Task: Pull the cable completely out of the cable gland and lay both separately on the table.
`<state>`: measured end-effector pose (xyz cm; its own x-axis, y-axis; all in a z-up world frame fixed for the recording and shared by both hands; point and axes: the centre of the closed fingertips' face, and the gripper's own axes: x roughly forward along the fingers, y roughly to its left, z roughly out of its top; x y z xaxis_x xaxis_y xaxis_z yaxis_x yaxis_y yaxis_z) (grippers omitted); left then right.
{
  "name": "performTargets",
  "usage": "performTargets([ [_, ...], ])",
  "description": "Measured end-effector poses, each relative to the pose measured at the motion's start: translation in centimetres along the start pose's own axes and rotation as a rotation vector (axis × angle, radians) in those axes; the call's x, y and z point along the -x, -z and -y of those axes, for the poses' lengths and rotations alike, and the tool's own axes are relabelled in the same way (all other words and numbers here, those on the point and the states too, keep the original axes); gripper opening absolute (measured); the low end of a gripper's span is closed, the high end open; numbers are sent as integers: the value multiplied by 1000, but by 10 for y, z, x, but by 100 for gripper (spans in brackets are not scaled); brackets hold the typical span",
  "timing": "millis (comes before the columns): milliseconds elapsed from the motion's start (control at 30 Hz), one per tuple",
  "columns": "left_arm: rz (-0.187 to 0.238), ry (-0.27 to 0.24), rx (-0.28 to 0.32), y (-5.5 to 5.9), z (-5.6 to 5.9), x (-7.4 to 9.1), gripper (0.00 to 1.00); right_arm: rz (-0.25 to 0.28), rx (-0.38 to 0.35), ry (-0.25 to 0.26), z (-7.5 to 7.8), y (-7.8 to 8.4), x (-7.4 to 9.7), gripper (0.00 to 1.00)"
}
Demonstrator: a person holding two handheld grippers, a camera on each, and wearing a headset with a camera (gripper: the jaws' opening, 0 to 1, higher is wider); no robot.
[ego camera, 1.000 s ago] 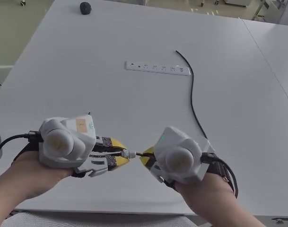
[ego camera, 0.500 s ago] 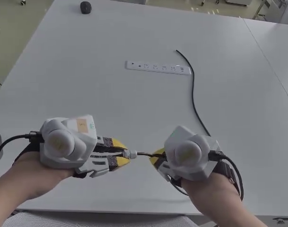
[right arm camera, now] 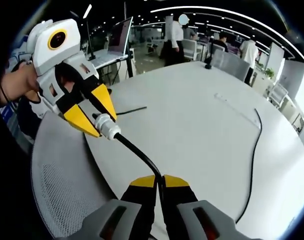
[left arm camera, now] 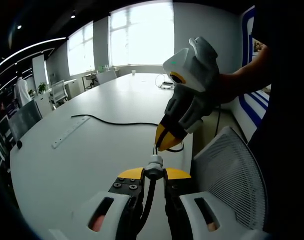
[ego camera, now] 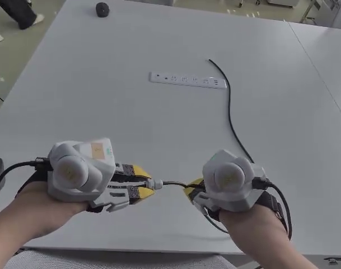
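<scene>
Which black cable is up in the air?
The short cable stretched from the cable gland in the left gripper to the right gripper. The long cable by the power strip lies flat on the table.

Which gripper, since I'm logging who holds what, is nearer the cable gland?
Left. The left gripper is shut on the cable gland itself; the right gripper clamps the cable a short stretch away from the gland.
</scene>
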<state>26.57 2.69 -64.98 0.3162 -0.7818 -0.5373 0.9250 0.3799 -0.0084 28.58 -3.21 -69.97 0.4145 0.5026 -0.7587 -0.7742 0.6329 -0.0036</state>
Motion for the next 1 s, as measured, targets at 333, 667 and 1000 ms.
performTargets([
  [333,-6,-10,9,3,-4,4,15,46,101,-16,-5,-6,5,0],
  [667,-14,-12,5,5,-5,6,15,74,145,-30,-14,-15,10,11],
  [1000,-18,-9,3,8,-2,4,15,95,318,-84,-46,-46,8,11],
])
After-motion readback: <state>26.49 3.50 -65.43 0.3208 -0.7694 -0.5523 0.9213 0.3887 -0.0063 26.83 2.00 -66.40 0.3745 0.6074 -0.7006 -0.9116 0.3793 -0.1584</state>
